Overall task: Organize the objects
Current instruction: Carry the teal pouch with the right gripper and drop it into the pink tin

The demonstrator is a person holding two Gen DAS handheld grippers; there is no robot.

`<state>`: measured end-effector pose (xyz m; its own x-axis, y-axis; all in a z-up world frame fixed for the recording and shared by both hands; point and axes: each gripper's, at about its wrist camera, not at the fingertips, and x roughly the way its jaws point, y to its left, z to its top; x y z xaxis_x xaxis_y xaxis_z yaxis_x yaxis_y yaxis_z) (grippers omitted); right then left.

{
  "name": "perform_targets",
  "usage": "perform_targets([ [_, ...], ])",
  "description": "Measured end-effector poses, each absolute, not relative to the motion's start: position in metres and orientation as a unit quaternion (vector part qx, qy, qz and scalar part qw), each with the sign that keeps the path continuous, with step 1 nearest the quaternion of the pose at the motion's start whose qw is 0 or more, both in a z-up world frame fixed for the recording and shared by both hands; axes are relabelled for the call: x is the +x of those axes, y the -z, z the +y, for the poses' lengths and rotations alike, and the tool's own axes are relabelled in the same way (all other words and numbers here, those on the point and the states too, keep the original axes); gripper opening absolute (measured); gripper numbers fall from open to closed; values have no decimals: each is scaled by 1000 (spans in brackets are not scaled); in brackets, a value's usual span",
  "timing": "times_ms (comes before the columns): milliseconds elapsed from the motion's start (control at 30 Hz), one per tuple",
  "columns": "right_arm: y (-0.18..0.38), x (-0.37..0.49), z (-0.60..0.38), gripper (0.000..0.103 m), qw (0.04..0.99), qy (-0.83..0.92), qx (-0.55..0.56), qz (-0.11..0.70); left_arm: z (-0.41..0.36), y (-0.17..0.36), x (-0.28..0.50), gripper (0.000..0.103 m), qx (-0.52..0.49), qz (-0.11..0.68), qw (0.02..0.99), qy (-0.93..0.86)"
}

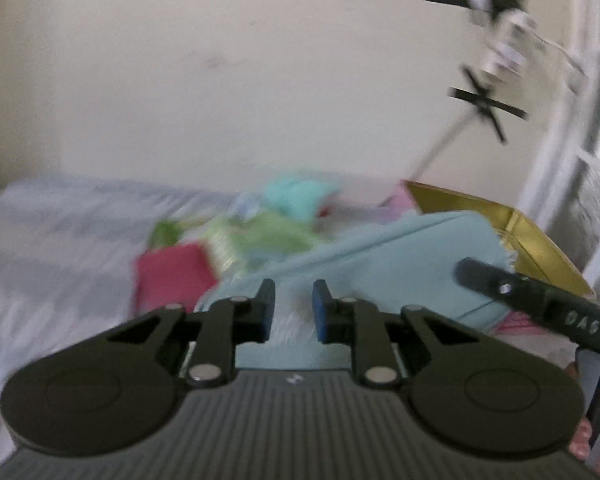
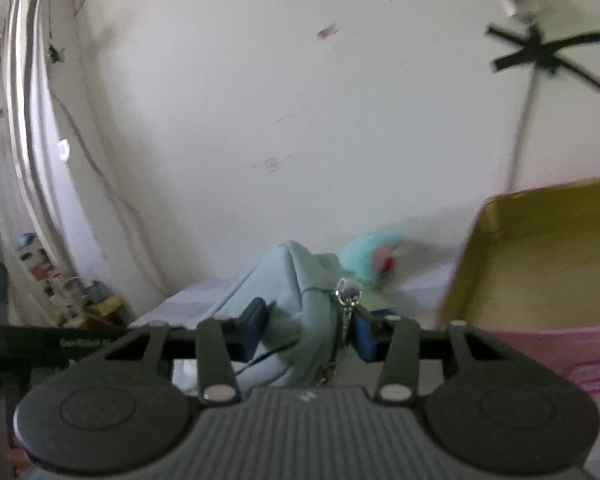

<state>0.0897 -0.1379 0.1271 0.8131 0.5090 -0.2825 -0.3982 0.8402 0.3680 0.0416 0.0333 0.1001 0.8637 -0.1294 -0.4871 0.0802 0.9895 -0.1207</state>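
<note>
Nearest in the left wrist view, the left gripper (image 1: 294, 308) has its jaws drawn narrow on a corner of the light blue pouch (image 1: 380, 264), whose long axis runs from that near corner up and away to the right. At its far right end the right gripper (image 1: 472, 270) reaches in; in its own view the right gripper (image 2: 306, 330) clamps the pouch's (image 2: 288, 292) end beside the metal zipper pull (image 2: 348, 300). Beyond lie blurred items: a red booklet (image 1: 172, 276), green packets (image 1: 260, 236), a teal plush (image 1: 296, 196). Farther right stands a gold-lined box (image 2: 548, 256) on the pale bedsheet (image 1: 60, 240), against the wall.
</note>
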Motion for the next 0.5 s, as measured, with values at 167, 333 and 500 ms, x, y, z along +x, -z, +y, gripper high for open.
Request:
perform_targets([
  [167,-122,87,-171,41,941,-211,174,199,15,-105,61,26,-42,260,962,66],
  [333,-110,81,-185,41,936,-213,186,210,52,-94,46,73,-40,248,968,16],
  [500,-98,68,-203,41,926,-208,213,232,60,-66,33,75,-50,304,950,39],
])
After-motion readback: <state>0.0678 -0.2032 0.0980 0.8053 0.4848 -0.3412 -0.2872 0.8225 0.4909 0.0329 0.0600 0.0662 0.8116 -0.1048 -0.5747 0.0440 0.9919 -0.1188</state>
